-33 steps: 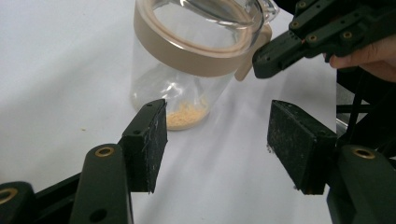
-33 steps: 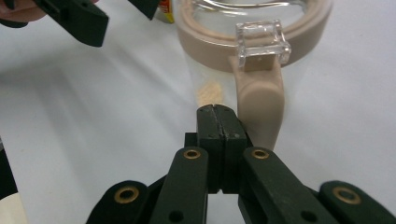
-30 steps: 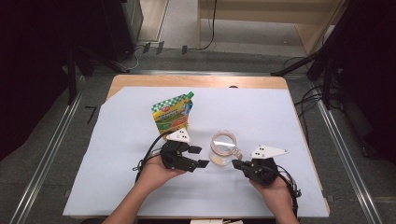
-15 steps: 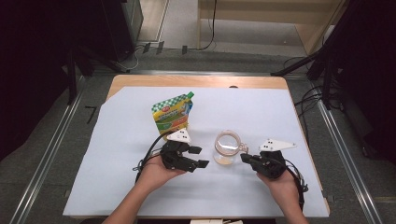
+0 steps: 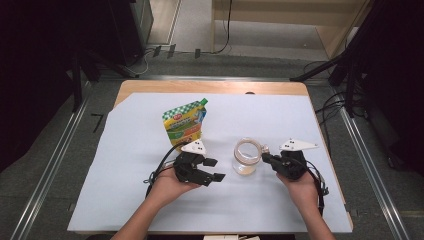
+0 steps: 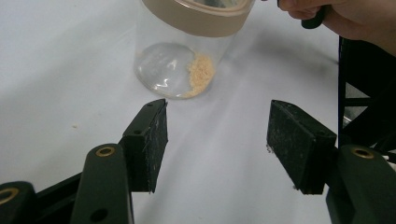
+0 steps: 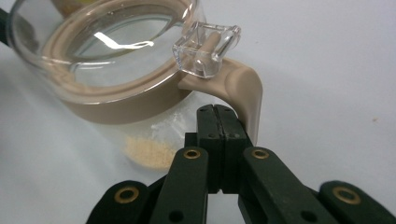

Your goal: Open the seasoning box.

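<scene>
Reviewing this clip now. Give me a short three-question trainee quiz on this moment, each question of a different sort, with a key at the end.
1. True or false: the left tool has its jaws apart with nothing between them.
2. Multiple choice: where do the closed jaws of the right tool sit? A) on the green pouch; B) under the beige handle of the clear jar; C) flat on the white sheet, far from everything.
3. Fill in: the jar holds a small amount of tan ____ at its bottom.

Key: 1 true. 2 B; whether the jaws touch the handle cannot be told. 3 powder.
</scene>
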{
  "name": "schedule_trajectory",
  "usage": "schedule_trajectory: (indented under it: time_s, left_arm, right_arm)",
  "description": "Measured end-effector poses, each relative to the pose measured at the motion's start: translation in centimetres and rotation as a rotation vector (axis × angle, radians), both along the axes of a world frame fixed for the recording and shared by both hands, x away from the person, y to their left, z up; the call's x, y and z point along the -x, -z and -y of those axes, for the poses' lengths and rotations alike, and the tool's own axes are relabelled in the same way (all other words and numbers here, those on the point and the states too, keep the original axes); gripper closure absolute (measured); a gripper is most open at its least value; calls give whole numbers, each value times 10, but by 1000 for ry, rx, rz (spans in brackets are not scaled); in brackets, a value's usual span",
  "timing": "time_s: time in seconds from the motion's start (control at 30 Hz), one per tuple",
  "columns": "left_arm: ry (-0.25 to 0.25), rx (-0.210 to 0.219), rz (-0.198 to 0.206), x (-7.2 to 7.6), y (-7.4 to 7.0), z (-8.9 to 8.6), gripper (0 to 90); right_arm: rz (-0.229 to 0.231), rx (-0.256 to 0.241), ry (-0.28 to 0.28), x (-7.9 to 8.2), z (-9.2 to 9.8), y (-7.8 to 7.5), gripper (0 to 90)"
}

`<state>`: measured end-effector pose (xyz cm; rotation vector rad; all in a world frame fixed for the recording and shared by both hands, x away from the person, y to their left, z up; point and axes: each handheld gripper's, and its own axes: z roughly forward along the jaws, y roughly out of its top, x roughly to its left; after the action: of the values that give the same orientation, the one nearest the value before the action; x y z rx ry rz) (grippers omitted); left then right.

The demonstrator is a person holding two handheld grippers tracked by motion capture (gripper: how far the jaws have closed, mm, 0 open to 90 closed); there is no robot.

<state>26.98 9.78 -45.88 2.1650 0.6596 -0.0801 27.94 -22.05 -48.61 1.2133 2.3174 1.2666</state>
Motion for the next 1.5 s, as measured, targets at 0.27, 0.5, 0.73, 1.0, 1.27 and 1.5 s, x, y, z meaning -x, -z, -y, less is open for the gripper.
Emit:
schedule_trajectory:
  time_s: [0.27,0.5,0.73,1.0,1.27,1.5]
  left_arm:
    - [-8,7,-16,-1,0,0,391]
    - [-8,3,-16,-1,1,0,391]
    - [-27,12,-15,-4,2,3,381]
    - [-50,25,17,-7,3,5,373]
    - [-28,19,-48,-23,0,19,321]
    - [-29,24,-47,-33,-7,26,263]
  right_arm:
    - [11,-25,29,-15,1,1,900]
    - [17,-56,32,-27,-2,2,900]
    - [16,-74,36,-27,-4,4,900]
    - [28,2,24,-24,-14,6,900]
    - [15,-31,45,-26,-3,4,900]
    - [2,2,13,-23,-2,1,900]
